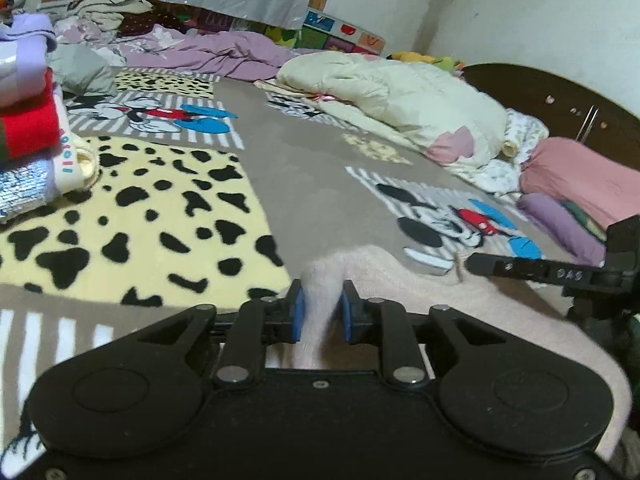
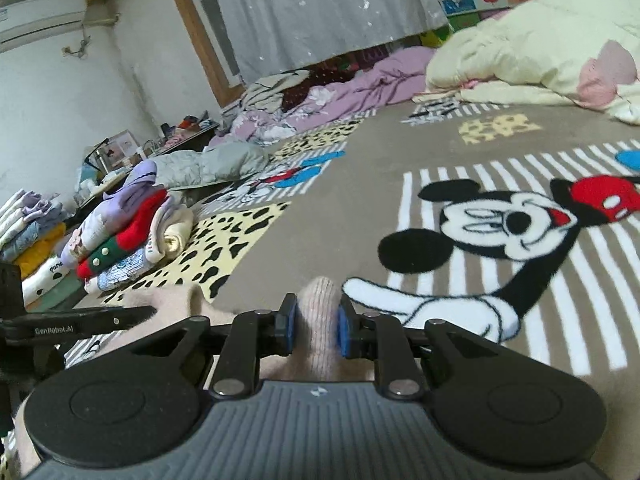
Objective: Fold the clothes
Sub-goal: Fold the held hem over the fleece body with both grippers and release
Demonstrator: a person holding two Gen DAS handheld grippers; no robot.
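At the far left, we are keeping a stack of folded clothes [image 1: 28,120] at the blanket's edge, a red piece showing in the middle of it, probably so the finished items stay clear of the working area. Beside it the cartoon-print blanket [image 1: 288,152] is lying flat and bare through its middle, which is giving us an open surface to lay a garment on.

Moving right, our left gripper [image 1: 322,312] is pinching a bunched fold of the pale pink sweater [image 1: 420,292] between its blue pads [image 1: 298,314]; the fabric is rising through the narrow gap, so the tongs are closed on it. The rest of the knit is spreading away toward the right, low over the blanket.

Further right, our right gripper [image 2: 314,326] is likewise clamping a rounded tuft of the same pink knit between its pads [image 2: 342,330], closed firmly on it. The two grippers are sitting near each other, each seeing the other's finger at the frame edge, so we are judging that we are holding two neighbouring points of one edge, likely to carry or lay it over for a fold.

At the far right, a cream duvet [image 1: 400,96] and pink bundle [image 1: 580,176] are heaped well apart from us.
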